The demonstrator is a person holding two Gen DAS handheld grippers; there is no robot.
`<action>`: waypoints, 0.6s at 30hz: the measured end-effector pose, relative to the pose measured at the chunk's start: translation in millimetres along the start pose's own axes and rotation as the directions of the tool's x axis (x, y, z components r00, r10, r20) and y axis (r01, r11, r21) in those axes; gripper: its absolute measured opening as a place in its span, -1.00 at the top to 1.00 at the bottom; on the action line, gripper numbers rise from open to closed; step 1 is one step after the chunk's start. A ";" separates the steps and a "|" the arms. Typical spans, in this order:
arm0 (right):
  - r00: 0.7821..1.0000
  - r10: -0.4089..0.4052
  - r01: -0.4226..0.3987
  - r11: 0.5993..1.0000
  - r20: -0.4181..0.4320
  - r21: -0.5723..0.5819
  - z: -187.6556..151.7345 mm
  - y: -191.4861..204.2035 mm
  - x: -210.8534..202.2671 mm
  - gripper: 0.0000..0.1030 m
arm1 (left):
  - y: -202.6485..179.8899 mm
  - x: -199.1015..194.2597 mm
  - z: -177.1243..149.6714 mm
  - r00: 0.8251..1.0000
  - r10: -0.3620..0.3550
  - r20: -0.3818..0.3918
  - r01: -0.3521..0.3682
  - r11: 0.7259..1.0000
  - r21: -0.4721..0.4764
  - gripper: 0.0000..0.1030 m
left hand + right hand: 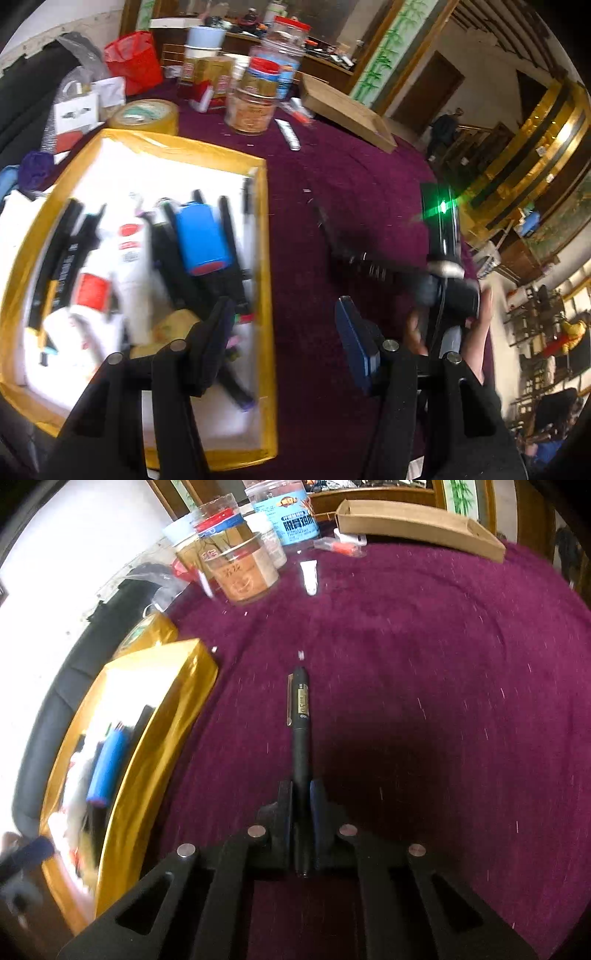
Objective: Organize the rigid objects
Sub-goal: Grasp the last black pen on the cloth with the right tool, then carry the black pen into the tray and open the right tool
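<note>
Jaws: left gripper (pixel 284 347) apart and bare; right gripper (pixel 302 805) clamped on black pen (pixel 301 731).

Left to right: gold-rimmed tray (pixel 147 738) holding blue cylinder (pixel 107 768) and blurred pens, beside the held pen over the purple worktop (pixel 424 664). Pen's long axis runs straight ahead along the fingers, clip end pointing away toward the jars (pixel 242 572), rear end between the jaws.
</note>
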State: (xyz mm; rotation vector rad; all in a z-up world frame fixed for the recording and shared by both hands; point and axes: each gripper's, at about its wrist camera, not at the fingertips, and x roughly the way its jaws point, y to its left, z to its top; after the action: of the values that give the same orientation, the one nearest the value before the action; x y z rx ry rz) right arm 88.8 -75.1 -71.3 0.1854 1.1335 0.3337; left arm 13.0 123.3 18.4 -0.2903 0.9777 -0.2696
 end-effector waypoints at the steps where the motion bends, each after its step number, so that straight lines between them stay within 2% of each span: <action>1: 1.000 0.024 -0.024 0.999 -0.005 0.021 -10.0 -6.1 -5.8 0.85 | -7.2 3.4 1.7 1.000 -0.009 -0.003 0.009 1.000 0.007 -0.07; 5: 0.994 0.110 -0.109 0.989 -0.010 0.098 -53.1 -23.2 -29.9 0.85 | -38.9 23.3 5.7 0.995 -0.085 -0.051 0.086 0.996 0.022 -0.07; 8: 0.994 0.106 -0.106 0.989 0.012 0.107 -89.7 -27.7 -49.8 0.84 | -67.1 55.2 2.5 0.982 -0.147 -0.118 0.155 0.986 0.060 -0.07; 11: 0.994 0.109 -0.112 0.985 0.031 0.132 -111.1 -29.7 -61.8 0.84 | -81.8 92.4 -9.4 0.964 -0.146 -0.221 0.156 0.987 0.025 -0.02; 13: 0.993 0.103 -0.110 0.982 0.048 0.153 -119.8 -31.9 -67.9 0.84 | -90.0 107.1 -19.4 0.958 -0.136 -0.253 0.151 0.988 0.038 0.02; 16: 0.987 0.141 -0.154 0.970 0.082 0.187 -131.0 -36.7 -74.3 0.84 | -86.5 118.8 -32.5 0.939 -0.169 -0.300 0.167 0.985 -0.033 0.09; 18: 0.976 0.188 -0.206 0.960 0.112 0.191 -135.6 -35.6 -78.5 0.84 | -87.2 116.0 -35.2 0.950 -0.153 -0.274 0.153 0.988 -0.020 0.20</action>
State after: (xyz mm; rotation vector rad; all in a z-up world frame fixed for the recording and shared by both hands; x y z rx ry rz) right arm -58.4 -139.2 -71.7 0.4914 1.0577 0.3826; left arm 36.9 -2.7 -58.1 -0.3336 1.2316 -0.4616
